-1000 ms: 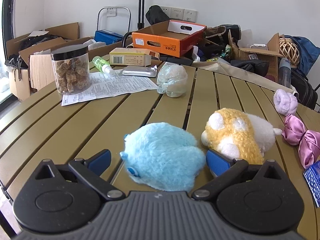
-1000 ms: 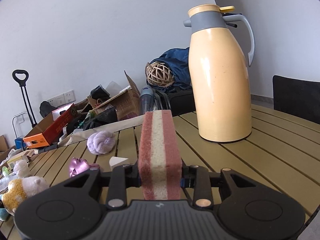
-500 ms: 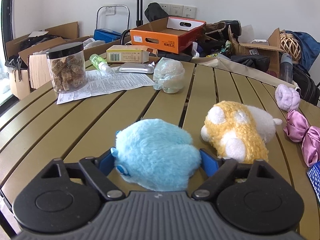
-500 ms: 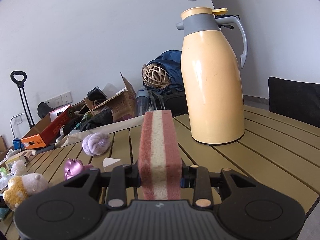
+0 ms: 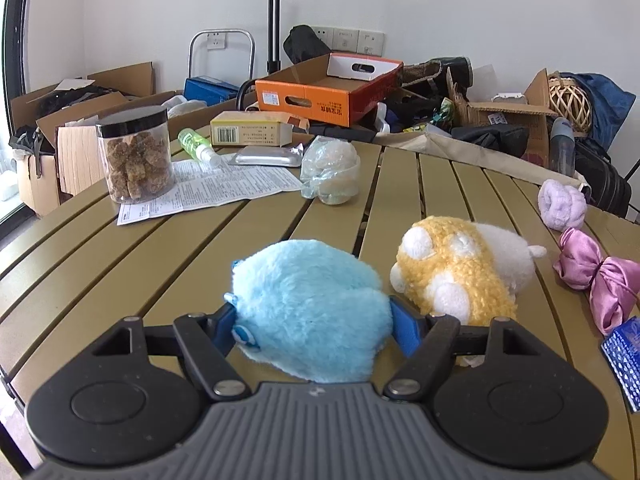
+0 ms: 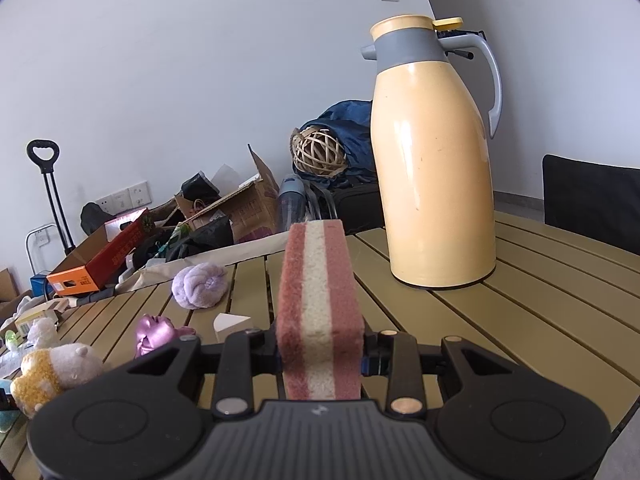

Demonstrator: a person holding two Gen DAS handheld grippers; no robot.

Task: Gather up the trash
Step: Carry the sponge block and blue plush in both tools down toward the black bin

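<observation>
A fluffy blue plush toy lies on the slatted olive table in the left wrist view. My left gripper straddles it, jaws closing, and both blue pads touch its fur on either side. In the right wrist view my right gripper is shut on a pink-and-cream sponge that stands on edge between the fingers. Loose litter sits farther back: a crumpled clear plastic wrap, a printed paper leaflet and a foil blister pack.
A yellow-and-white plush lies just right of the blue one, then a pink satin bow, a lilac scrunchie and a blue packet. A snack jar stands back left. A tall yellow thermos stands right of the sponge.
The left jaws have narrowed from wide apart until the pads meet the blue plush. The right gripper still holds the sponge and has not moved.
</observation>
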